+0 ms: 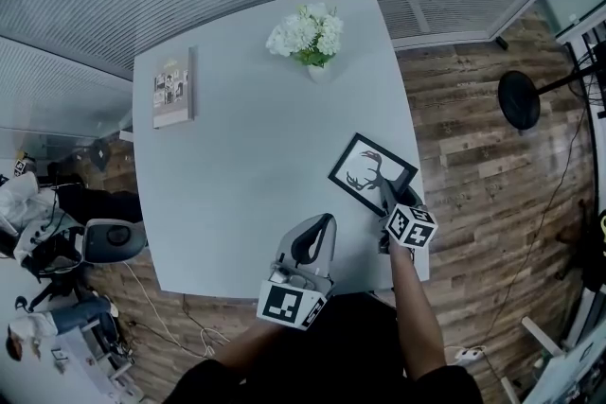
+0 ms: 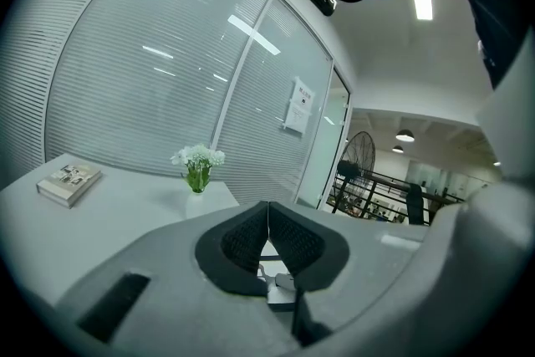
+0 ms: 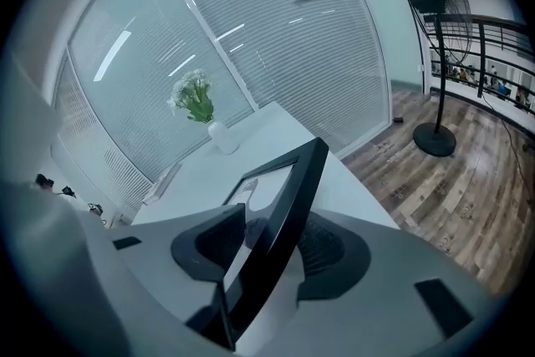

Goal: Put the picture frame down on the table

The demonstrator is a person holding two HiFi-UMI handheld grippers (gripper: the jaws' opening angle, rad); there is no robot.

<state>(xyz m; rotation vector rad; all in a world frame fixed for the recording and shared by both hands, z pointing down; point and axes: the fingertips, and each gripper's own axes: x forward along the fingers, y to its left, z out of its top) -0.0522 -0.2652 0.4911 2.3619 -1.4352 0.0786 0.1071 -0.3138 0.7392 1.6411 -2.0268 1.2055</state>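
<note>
Jaws: right gripper [image 3: 276,245] clamps picture frame [image 3: 288,188]; left gripper [image 2: 268,237] pressed together, empty.

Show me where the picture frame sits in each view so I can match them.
Head view: picture frame right of centre, near the table's right edge.
Left gripper view: not in it.
Right gripper view: bottom centre, edge-on between the jaws.
Shared landmark: the white flowers.
</note>
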